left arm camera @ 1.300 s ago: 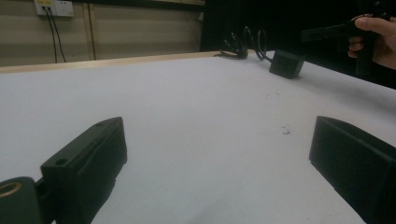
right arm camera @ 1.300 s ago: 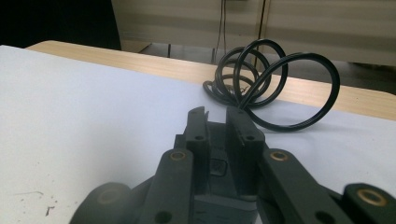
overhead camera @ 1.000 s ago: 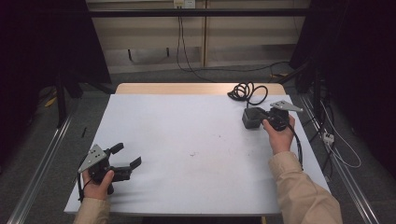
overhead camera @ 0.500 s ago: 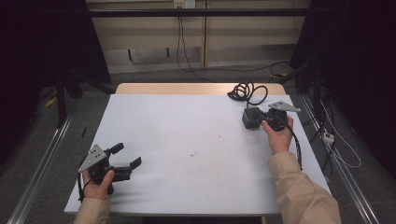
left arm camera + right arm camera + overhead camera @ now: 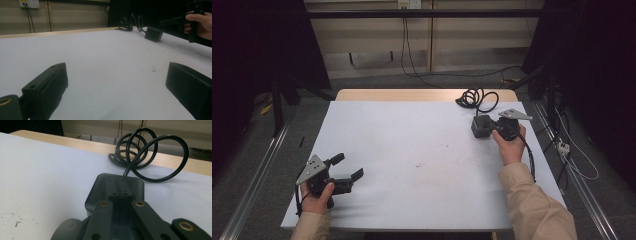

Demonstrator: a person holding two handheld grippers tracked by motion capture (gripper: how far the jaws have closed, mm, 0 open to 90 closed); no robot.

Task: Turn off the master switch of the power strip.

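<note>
The white table (image 5: 422,150) is my landmark, and I work down from it. Its far edge shows a strip of bare wood, and nearly everything that matters sits at the table's far right corner. There the coiled black cable (image 5: 476,98) lies in loose loops, part on the wood strip and part on the white top, left slack, I judge, so the adapter can be shifted without dragging. The cable runs into the black power adapter (image 5: 482,127), which lies flat on the table just in from its right edge. My right gripper (image 5: 493,129) reaches over that brick from the right side; in the right gripper view its jaws are pressed together over the adapter's top (image 5: 117,187), and I cannot tell whether they pinch any part of it or merely rest against it. I read it as lining up for a hold at the end away from the cord. My left gripper (image 5: 348,169) hovers at the table's near left corner, well apart from the adapter, jaws spread wide with nothing between them, parked there, I think, to stay clear.
</note>
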